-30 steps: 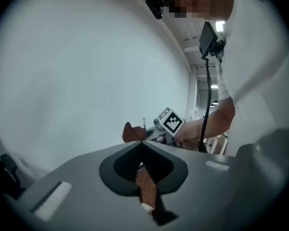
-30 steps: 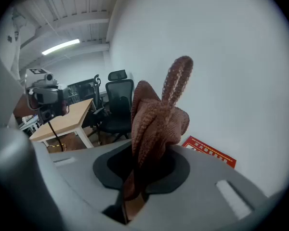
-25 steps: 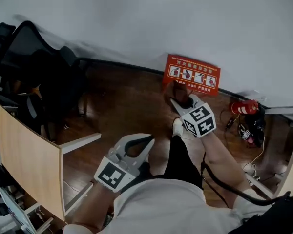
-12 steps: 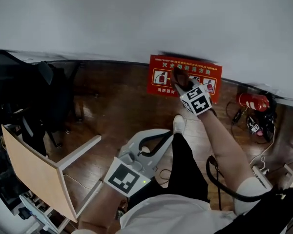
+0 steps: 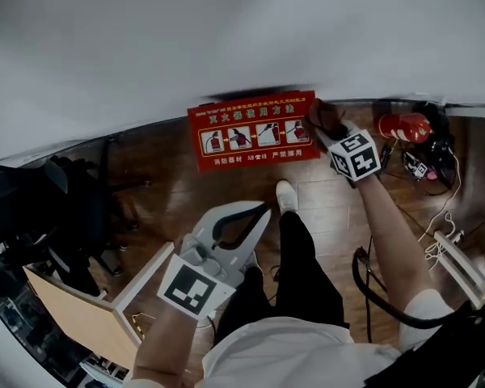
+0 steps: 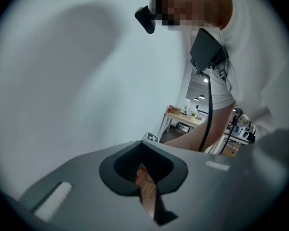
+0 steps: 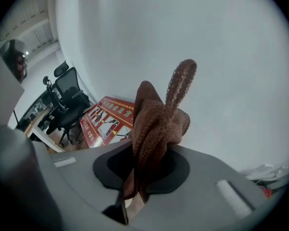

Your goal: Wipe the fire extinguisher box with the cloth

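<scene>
Gripping a bunched brown cloth (image 7: pixel 156 124), the right claw (image 5: pixel 323 124) sits at the right end of the red fire extinguisher box (image 5: pixel 250 132).
Its jaws are clenched on the cloth, which sticks up past their tips. The box stands on the wooden floor (image 5: pixel 186 192) against the white wall (image 5: pixel 226 39), with a red extinguisher (image 5: pixel 402 126) near its right end. The left claw (image 5: pixel 257 215) hangs low over the person's legs, jaws pressed together on nothing.
</scene>
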